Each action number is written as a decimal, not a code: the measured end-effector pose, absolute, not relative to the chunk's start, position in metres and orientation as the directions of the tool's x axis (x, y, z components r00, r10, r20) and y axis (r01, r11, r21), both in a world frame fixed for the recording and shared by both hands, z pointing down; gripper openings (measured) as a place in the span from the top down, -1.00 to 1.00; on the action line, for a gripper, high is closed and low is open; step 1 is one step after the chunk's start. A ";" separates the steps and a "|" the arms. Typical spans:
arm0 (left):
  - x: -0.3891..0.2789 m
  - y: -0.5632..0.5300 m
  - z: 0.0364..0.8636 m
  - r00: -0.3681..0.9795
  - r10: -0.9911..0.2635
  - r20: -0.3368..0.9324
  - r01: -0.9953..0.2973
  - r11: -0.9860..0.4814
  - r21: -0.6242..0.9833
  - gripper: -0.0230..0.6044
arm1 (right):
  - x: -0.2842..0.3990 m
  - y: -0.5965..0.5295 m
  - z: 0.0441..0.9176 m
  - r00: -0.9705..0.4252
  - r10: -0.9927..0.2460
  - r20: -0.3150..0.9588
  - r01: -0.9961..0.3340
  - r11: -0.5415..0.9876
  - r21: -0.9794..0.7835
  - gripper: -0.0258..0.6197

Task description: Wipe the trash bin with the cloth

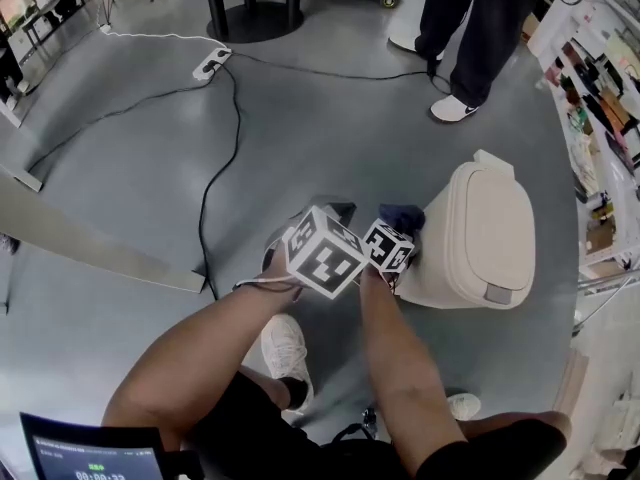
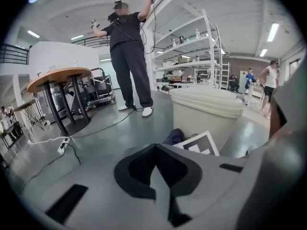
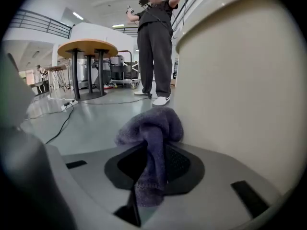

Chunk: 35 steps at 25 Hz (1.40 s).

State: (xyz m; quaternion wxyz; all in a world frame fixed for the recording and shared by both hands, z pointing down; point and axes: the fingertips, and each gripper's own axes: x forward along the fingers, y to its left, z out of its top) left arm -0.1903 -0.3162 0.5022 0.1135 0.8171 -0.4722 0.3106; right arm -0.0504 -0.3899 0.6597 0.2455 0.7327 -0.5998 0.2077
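Observation:
A beige trash bin (image 1: 485, 243) with its lid closed stands on the grey floor at the right. My right gripper (image 1: 398, 230) is shut on a dark blue cloth (image 1: 402, 215), which is bunched against the bin's left side wall. In the right gripper view the cloth (image 3: 152, 128) hangs folded between the jaws of that gripper (image 3: 153, 150), touching the bin wall (image 3: 240, 90). My left gripper (image 1: 333, 214) sits just left of the right one, shut with nothing in it. In the left gripper view its jaws (image 2: 156, 152) are closed, with the bin (image 2: 206, 111) and cloth (image 2: 173, 136) ahead.
A person (image 1: 470, 18) stands behind the bin. Black cables (image 1: 215, 168) and a power strip (image 1: 211, 63) run across the floor at the left. A round table base (image 1: 255, 13) stands at the back. Shelving (image 1: 600, 98) lines the right edge. My shoe (image 1: 285, 348) is below.

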 end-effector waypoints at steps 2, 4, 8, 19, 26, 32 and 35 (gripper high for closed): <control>-0.191 -0.316 0.504 0.367 -0.696 0.617 -0.843 -0.530 -0.096 0.94 | -0.049 -0.386 0.687 0.194 -0.737 0.647 -0.981 -0.150 0.123 0.66; -0.192 -0.315 0.507 0.367 -0.691 0.623 -0.833 -0.542 -0.110 0.94 | -0.049 -0.381 0.714 0.180 -0.697 0.695 -0.984 -0.127 0.127 0.66; -0.194 -0.311 0.518 0.362 -0.669 0.649 -0.815 -0.565 -0.127 0.94 | -0.059 -0.377 0.744 0.133 -0.654 0.745 -0.990 -0.059 0.125 0.67; -0.186 -0.307 0.496 0.376 -0.671 0.639 -0.831 -0.550 -0.088 0.94 | -0.104 -0.358 0.676 -0.073 -0.775 0.628 -0.945 0.256 0.206 0.66; -0.194 -0.312 0.456 0.350 -0.732 0.584 -0.890 -0.454 -0.034 0.94 | -0.133 -0.324 0.532 -0.325 -0.835 0.443 -0.878 0.441 0.187 0.67; -0.181 -0.296 0.410 0.350 -0.771 0.532 -0.925 -0.374 0.066 0.94 | -0.123 -0.280 0.434 -0.437 -0.821 0.366 -0.827 0.527 0.194 0.66; -0.163 -0.284 0.403 0.368 -0.775 0.514 -0.923 -0.370 0.102 0.94 | -0.106 -0.269 0.403 -0.455 -0.820 0.347 -0.824 0.536 0.186 0.66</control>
